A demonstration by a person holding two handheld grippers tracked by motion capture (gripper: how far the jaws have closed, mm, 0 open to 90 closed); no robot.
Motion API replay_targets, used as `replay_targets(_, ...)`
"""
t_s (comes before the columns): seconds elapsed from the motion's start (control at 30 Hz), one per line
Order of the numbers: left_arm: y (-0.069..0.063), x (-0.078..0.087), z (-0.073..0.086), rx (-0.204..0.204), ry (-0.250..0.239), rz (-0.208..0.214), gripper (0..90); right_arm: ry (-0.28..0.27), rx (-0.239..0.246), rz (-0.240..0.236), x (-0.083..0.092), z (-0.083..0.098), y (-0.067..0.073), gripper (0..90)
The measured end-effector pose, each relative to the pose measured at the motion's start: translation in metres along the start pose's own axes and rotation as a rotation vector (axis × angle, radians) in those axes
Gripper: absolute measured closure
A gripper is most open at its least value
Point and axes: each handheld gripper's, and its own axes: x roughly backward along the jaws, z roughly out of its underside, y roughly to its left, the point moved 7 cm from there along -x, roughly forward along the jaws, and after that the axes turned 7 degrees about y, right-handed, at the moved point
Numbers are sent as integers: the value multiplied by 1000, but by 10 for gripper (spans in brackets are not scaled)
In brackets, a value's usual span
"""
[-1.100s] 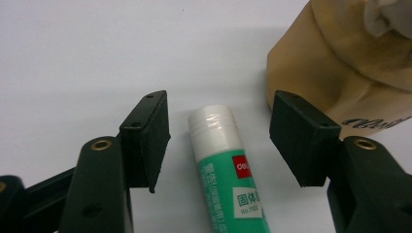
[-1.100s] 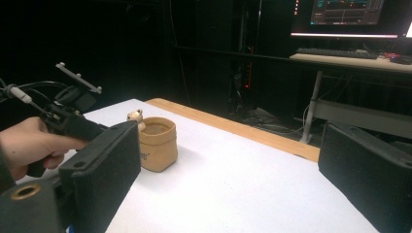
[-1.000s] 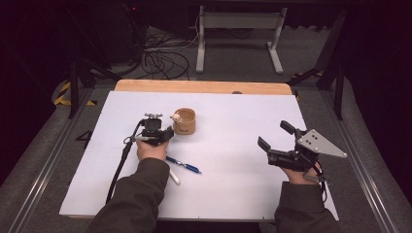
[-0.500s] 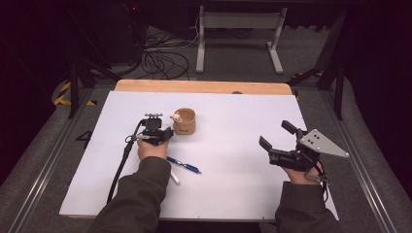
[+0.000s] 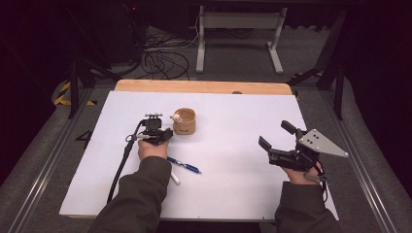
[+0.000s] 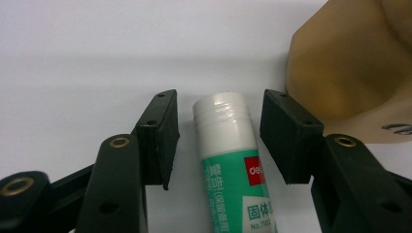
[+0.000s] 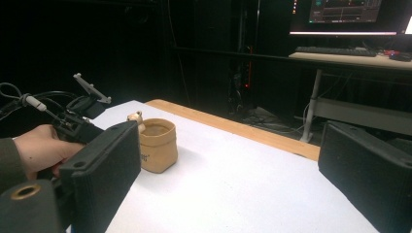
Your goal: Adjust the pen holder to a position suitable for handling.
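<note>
A white glue stick (image 6: 228, 145) with a green label lies on the white table between the jaws of my left gripper (image 6: 218, 131). The jaws have just been closing, and a narrow gap still shows on each side of the stick, so the pads do not press it. In the high view my left gripper (image 5: 154, 131) points down just left of a small tan cup (image 5: 184, 121), which also stands close on the right in the left gripper view (image 6: 350, 63). My right gripper (image 5: 274, 134) hovers open and holds nothing at the right of the table.
A blue pen (image 5: 183, 165) and a white stick-like object (image 5: 174, 177) lie by the left forearm. The left gripper's cable (image 5: 121, 162) trails toward the front edge. The right gripper view shows the tan cup (image 7: 156, 144) and the table's wooden far edge (image 7: 233, 126).
</note>
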Motion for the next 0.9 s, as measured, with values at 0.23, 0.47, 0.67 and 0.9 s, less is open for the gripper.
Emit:
replay_targets(0.23, 0, -1, 0, -6, -4, -12, 512, 2, 0, 2, 0, 0, 1, 90)
replay_targets(0.47, 0, -1, 0, -10, -4, -22, 517, 4, -1, 1, -1, 0, 1, 90)
replay_targets(0.67, 0, -1, 0, -11, -4, -28, 526, 8, 4, 2, -1, 0, 1, 90)
replay_targets(0.9, 0, -1, 0, -7, -2, -26, 536, 8, 3, 4, -2, 0, 1, 90)
